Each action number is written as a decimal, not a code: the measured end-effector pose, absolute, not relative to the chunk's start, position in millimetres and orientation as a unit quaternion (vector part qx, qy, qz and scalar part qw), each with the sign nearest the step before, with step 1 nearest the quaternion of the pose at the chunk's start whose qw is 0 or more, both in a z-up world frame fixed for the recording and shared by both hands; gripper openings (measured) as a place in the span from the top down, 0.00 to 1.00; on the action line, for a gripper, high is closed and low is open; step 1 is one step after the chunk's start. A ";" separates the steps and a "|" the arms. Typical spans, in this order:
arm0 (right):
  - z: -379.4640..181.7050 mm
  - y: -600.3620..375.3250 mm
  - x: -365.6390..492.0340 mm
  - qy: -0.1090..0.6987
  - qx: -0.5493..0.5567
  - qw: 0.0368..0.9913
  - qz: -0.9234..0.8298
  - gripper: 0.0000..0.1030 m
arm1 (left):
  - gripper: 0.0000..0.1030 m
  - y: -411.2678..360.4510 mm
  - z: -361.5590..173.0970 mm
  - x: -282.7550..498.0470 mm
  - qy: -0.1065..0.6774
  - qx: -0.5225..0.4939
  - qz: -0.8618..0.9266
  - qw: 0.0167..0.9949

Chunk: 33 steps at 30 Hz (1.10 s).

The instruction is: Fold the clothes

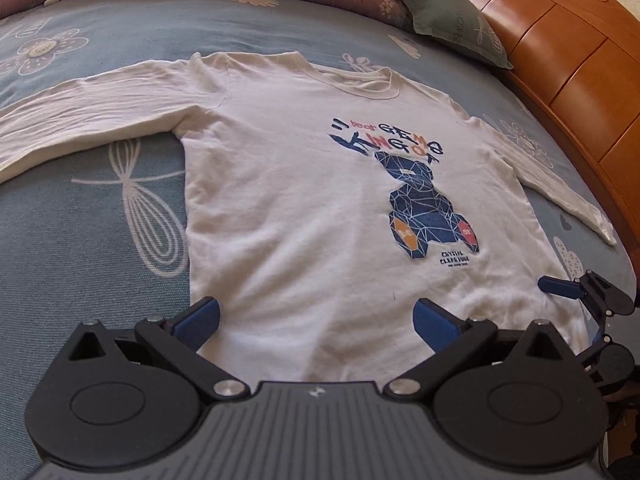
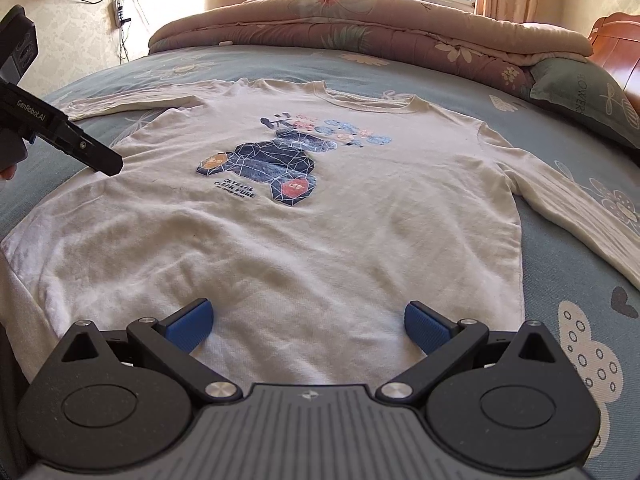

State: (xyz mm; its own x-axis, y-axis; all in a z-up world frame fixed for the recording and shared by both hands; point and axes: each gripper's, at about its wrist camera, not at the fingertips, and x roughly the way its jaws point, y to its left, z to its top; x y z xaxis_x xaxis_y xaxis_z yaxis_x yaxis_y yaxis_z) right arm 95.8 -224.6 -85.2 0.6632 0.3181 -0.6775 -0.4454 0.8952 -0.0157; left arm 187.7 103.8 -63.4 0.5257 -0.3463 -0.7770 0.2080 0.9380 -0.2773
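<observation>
The shirt (image 1: 320, 200) is a cream long-sleeved top with a blue bear print (image 1: 424, 204), and it lies flat and face up on the blue flowered bedsheet (image 1: 80, 240), with both sleeves stretched out to the sides. Nothing is folded yet, judging by how it lies: body, sleeves and hem are all spread, so the whole fold is left to do.

The left gripper (image 1: 316, 318) hangs over the hem with its blue pads spread wide and nothing between them. The right gripper (image 2: 308, 322) is likewise spread wide and empty, low over the hem near the shirt's other bottom corner.

The hem itself is mostly hidden under both gripper bodies, so whether either pad touches the cloth is hard to say; probably they hover just above it. The left sleeve (image 1: 80, 120) runs out of frame in the left wrist view. A folded quilt (image 2: 360, 28) and a green pillow (image 2: 580, 96) sit beyond the collar (image 1: 360, 80).
</observation>
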 end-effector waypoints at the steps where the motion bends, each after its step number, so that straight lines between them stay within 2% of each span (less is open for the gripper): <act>1: -85.4 -224.6 95.6 0.352 -0.090 0.908 0.210 0.00 | 0.01 102.7 -60.7 190.3 0.457 -0.073 -0.159 0.872; 6: -85.5 -224.6 94.8 0.350 -0.090 0.909 0.209 0.00 | 0.01 88.9 -66.2 204.5 0.459 -0.084 -0.194 0.863; 8: -85.6 -224.6 94.5 0.350 -0.089 0.909 0.208 0.00 | 0.01 89.6 -72.2 209.3 0.458 -0.059 -0.149 0.875; 12: -85.9 -224.6 93.8 0.348 -0.089 0.910 0.207 0.00 | 0.01 112.6 -59.9 232.1 0.436 -0.119 -0.129 0.883; 16: -85.3 -224.2 94.7 0.350 -0.089 0.909 0.207 0.00 | 0.01 107.1 -49.6 263.9 0.422 -0.107 -0.155 0.887; 22: -85.9 -224.0 94.0 0.348 -0.088 0.910 0.206 0.00 | 0.01 118.7 -73.6 304.1 0.445 -0.104 -0.089 0.885; 30: -87.4 -225.5 92.8 0.342 -0.086 0.912 0.208 0.00 | 0.01 126.3 -40.1 270.0 0.428 -0.126 -0.131 0.885; 33: -87.8 -225.8 91.9 0.339 -0.085 0.914 0.207 0.00 | 0.01 110.0 -48.3 259.4 0.448 -0.120 -0.174 0.869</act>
